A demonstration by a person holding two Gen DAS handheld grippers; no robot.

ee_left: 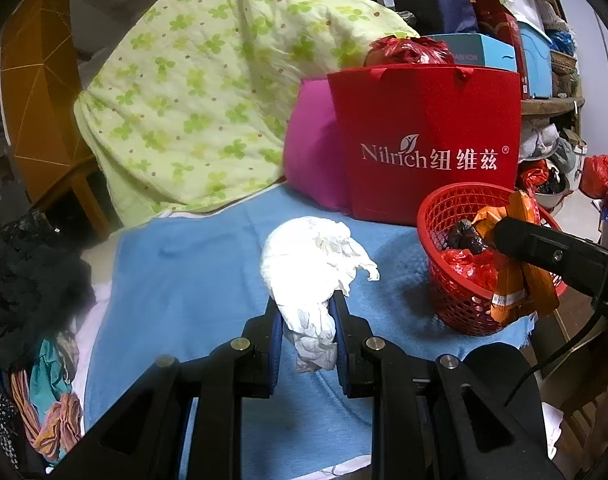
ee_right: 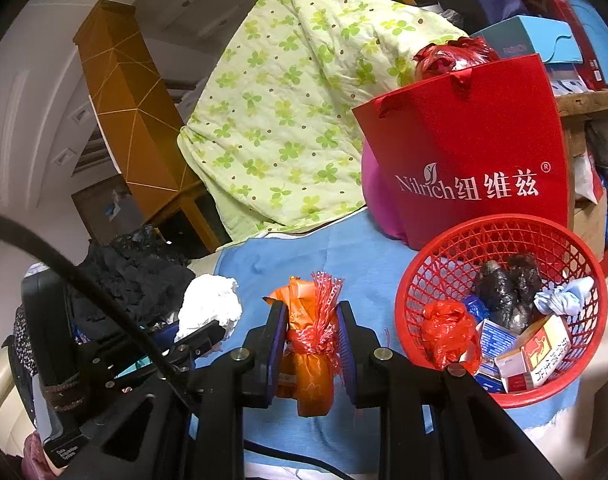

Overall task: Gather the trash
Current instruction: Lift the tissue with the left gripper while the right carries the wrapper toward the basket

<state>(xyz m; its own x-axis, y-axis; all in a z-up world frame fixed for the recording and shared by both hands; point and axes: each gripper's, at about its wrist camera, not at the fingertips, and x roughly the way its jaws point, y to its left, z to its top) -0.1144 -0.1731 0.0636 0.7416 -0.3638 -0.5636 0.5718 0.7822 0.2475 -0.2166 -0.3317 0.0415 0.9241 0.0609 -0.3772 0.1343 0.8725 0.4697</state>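
My left gripper (ee_left: pixel 306 312) is shut on a crumpled white tissue wad (ee_left: pixel 316 264) and holds it above the blue cloth (ee_left: pixel 191 280). The wad also shows in the right wrist view (ee_right: pixel 209 306), at the left. My right gripper (ee_right: pixel 310 316) is shut on an orange plastic wrapper with red netting (ee_right: pixel 310 340), left of the red mesh basket (ee_right: pixel 500 236). In the left wrist view the wrapper (ee_left: pixel 520 280) hangs at the basket's near rim (ee_left: pixel 460 280). The basket holds a red bag (ee_right: pixel 448 332), black bag (ee_right: pixel 504 288), small cartons (ee_right: pixel 540 352) and a pale blue scrap (ee_right: pixel 564 300).
A red Nilrich paper bag (ee_left: pixel 428 140) stands behind the basket, against a magenta cushion (ee_left: pixel 312 148). A green floral quilt (ee_left: pixel 207 92) is heaped at the back. Dark clothes (ee_left: pixel 27 276) lie at the left edge. Cluttered shelves (ee_left: pixel 544 60) stand at the right.
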